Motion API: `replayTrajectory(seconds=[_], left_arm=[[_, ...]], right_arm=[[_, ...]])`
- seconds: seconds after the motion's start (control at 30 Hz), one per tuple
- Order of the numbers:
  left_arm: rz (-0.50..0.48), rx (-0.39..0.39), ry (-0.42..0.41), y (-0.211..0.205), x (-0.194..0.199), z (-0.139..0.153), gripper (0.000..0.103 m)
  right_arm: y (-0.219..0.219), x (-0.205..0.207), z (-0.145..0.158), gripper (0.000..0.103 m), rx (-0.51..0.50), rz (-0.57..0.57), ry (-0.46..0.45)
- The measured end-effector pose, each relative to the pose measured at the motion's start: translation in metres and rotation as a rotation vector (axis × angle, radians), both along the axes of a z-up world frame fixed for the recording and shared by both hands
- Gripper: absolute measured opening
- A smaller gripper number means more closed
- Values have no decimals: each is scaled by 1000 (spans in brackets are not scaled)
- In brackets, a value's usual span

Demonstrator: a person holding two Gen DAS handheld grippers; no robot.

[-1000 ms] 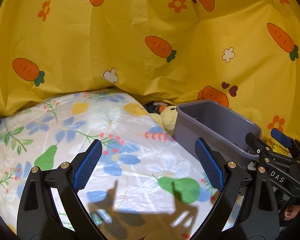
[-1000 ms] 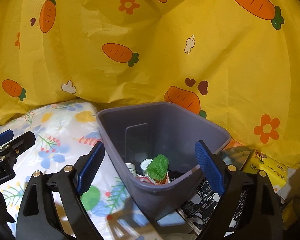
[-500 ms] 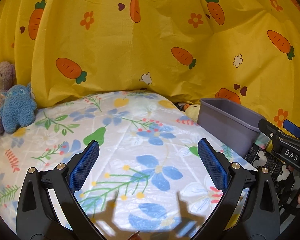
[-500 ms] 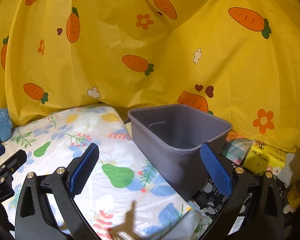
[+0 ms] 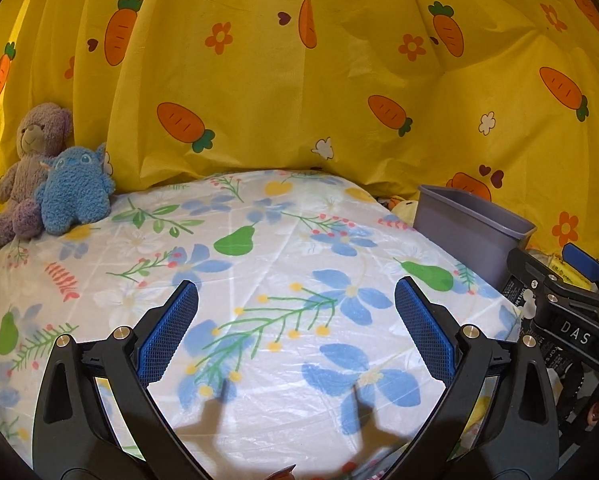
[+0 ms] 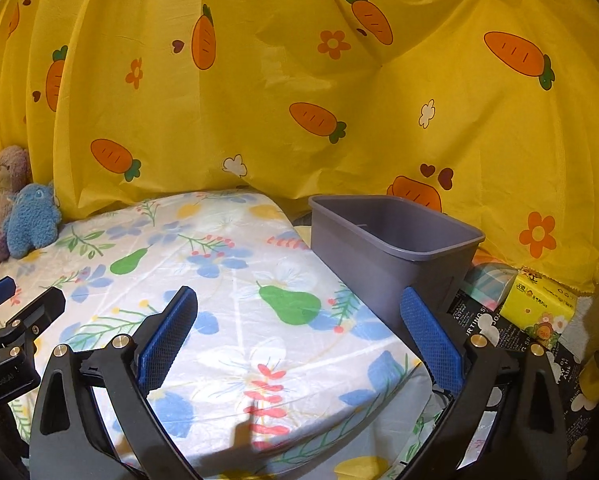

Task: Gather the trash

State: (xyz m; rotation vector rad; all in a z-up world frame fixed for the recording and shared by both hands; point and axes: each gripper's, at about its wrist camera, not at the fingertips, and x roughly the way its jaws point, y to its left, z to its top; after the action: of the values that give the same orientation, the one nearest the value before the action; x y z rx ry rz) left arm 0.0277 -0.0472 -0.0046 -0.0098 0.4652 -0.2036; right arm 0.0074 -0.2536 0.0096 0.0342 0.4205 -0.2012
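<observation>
A grey plastic bin [image 6: 383,248] stands at the right edge of the flower-print bed cover [image 6: 239,300]; it also shows in the left wrist view [image 5: 467,232]. Its inside is hidden from here. My left gripper [image 5: 295,320] is open and empty above the bed cover [image 5: 259,280]. My right gripper [image 6: 299,328] is open and empty, low over the cover, with the bin just ahead of its right finger. The right gripper shows at the right edge of the left wrist view [image 5: 571,280].
A yellow carrot-print curtain [image 5: 299,80] hangs behind the bed. A purple bear [image 5: 27,168] and a blue plush [image 5: 75,196] sit at the back left. A yellow tissue pack [image 6: 539,312] and a black printed bag [image 6: 495,328] lie right of the bin.
Both grippers have pulled back and up from the bin. The bin now looks smaller and farther, its contents are out of sight, and the plush toys have come into view.
</observation>
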Motion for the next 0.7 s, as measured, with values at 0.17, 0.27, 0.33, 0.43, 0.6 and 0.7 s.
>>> replayTrajectory(seconds=[0.17, 0.27, 0.33, 0.43, 0.6, 0.7], left_arm=[[15, 2, 4, 6, -6, -3, 97], [25, 0, 0, 10, -8, -3, 97], [31, -2, -4, 11, -9, -2, 97], [41, -7, -13, 13, -11, 1, 97], [39, -7, -25, 12, -13, 4, 97], [41, -8, -28, 13, -14, 4, 97]], right_arm=[[6, -3, -2, 97, -1, 10, -4], [9, -5, -3, 97, 0, 17, -6], [10, -6, -3, 97, -2, 18, -7], [10, -5, -3, 97, -5, 17, -8], [8, -8, -2, 97, 1, 10, -14], [9, -8, -2, 97, 0, 11, -15]])
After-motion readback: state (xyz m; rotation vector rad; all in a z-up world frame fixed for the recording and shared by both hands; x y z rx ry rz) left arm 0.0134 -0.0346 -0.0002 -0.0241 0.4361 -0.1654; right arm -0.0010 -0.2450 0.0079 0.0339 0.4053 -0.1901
